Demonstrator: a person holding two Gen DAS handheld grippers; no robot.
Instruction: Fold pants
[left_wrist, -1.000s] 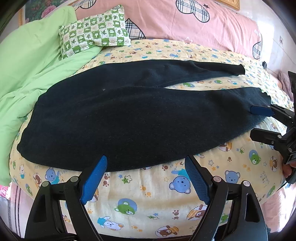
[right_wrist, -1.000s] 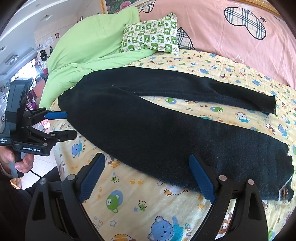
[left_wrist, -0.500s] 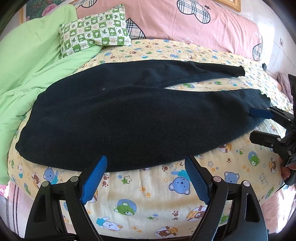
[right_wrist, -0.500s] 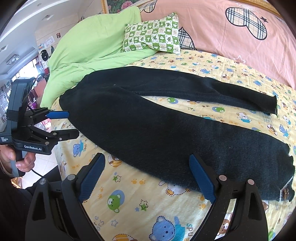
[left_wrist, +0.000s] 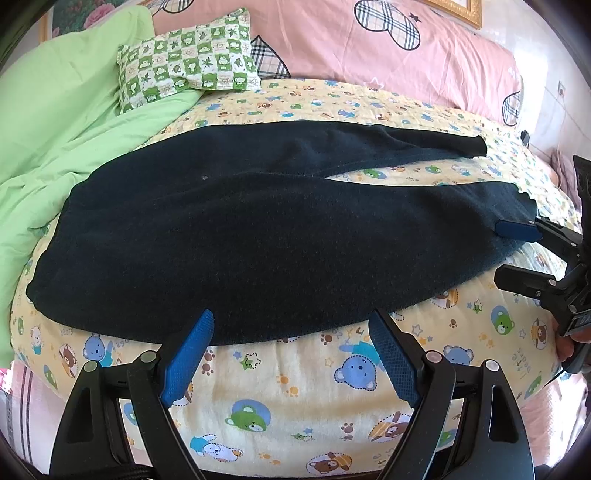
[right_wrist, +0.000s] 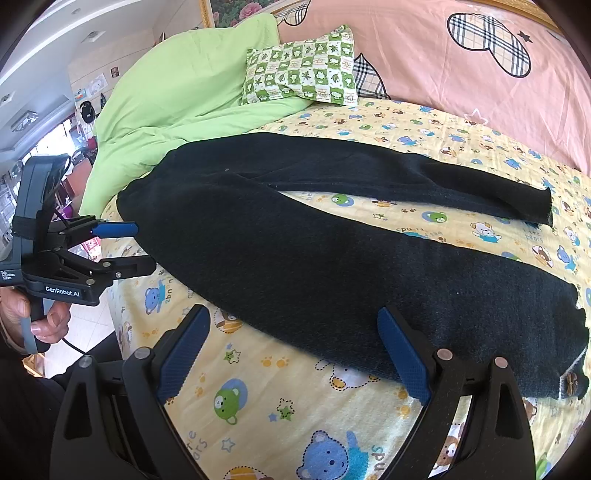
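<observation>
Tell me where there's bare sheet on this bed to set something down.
Free: the strip of sheet between the pants and the near bed edge; the wedge between the two legs; the band between the far leg and the pink quilt. Crowded: the left end, where the green blanket and checked pillow border the waistband.

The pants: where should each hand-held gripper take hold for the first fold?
Probably the near leg of the pants: left hand-held gripper at the waist edge, right hand-held gripper at the cuff. Both edges lie flat along the bed's near side, so come in low from there.
</observation>
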